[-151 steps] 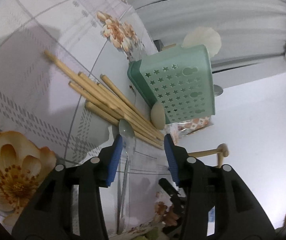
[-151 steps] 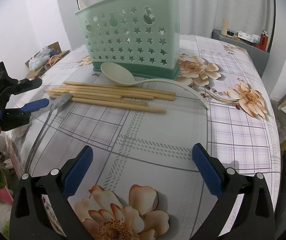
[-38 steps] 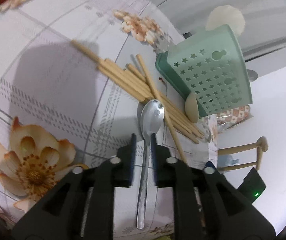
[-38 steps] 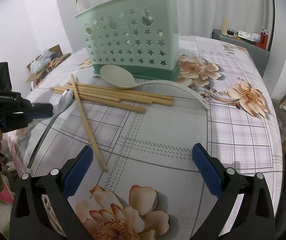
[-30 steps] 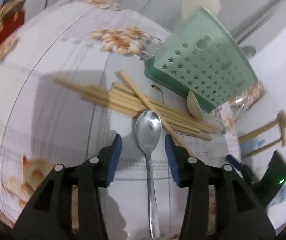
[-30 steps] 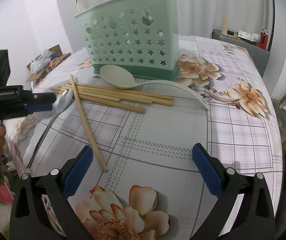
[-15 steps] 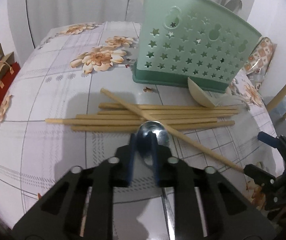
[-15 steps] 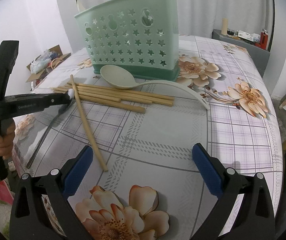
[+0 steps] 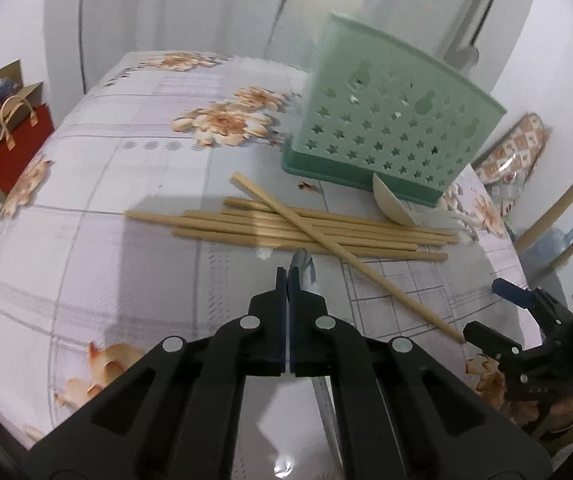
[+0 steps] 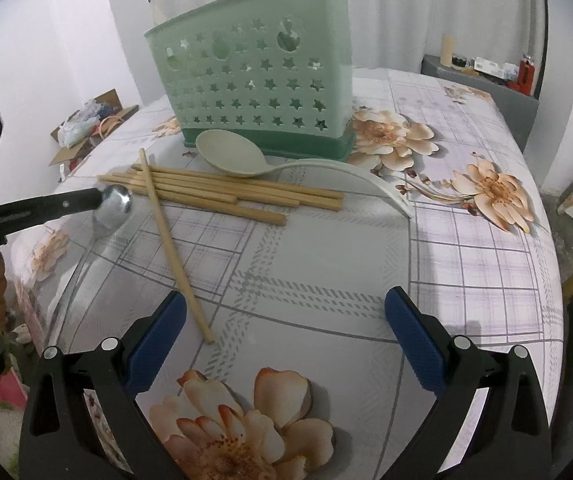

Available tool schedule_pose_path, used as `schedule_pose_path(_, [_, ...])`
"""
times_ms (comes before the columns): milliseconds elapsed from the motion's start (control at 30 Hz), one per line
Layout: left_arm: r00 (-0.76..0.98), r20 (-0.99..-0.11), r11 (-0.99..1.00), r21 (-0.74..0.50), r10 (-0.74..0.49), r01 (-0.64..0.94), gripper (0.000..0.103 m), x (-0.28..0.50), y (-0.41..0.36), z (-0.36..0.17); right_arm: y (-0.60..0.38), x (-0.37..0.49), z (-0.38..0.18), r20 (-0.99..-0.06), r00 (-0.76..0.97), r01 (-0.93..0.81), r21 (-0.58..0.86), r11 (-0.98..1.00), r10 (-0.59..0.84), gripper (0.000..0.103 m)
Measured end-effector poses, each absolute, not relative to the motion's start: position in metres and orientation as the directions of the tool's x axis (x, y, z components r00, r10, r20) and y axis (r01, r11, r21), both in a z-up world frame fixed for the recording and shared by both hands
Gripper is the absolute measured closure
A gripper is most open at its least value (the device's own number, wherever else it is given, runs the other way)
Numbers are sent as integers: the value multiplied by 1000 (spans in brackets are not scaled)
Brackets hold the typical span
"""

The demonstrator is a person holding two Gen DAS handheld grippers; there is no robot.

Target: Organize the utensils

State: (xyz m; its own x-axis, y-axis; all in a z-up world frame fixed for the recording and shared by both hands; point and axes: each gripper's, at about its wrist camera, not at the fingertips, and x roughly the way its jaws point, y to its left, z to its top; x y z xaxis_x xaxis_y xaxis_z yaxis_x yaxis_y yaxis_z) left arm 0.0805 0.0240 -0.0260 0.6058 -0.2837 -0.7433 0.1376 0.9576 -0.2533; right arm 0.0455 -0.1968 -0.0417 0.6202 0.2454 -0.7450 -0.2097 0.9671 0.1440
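Steel caught the light low in the left wrist view, where my left gripper (image 9: 287, 280) had its jaws pinched flat on the bowl of the metal spoon (image 10: 115, 204), the handle trailing down toward the bench (image 10: 326, 272) edge. In the right wrist view the spoon sat at the left of the frame, just beside the wooden chopsticks (image 10: 222, 190), one of which lay crosswise over the rest and ran down toward the lower middle. The green utensil holder (image 10: 262, 92) stood at the upper centre, with the cream ladle (image 10: 242, 158) lying against its base. My right gripper (image 10: 286, 332) hung at the bottom of its own frame, jaws wide and holding nothing.

The risk, as I judged it, lay in the grip: a smooth curved bowl pinched near its tip could pivot or slide out under the long handle's weight. A lift could also swing that handle into the crossed chopstick and scatter the pile, or catch the holder's rim on the way in.
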Motion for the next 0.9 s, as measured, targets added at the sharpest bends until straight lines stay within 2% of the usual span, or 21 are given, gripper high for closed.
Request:
schedule_pose_path(133, [644,-716,956,-278,-271,94,103,67,40,-18,-198,50,-16,-691,670,-241,144,960,272,7])
schedule_pose_path(233, [679,-684,952,-298,-265,70,103,59,52,-10,-194,60,0,-668,688,-264,134,955,284,17])
schedule_pose_path(400, [735,-630,941,-336,-252,35,103,52,72,2,-170,88,9,-679,671,-326,90,941,297,41])
schedule_pose_path(733, [773,-578,925,-378,-261,30,103,51,90,12,-105,114,-6,-705,666,-436,-103,894,244,63])
schedule_pose_path(833, [790,-554,924,-381,-264,41,103,51,90,20,-90,121,-19,-714,679,-436,-203,877,172,74])
schedule_pose_path(900, [797,-542,924,-380,-265,48,103,52,90,25,-88,124,-25,-720,679,-430,-233,873,143,95])
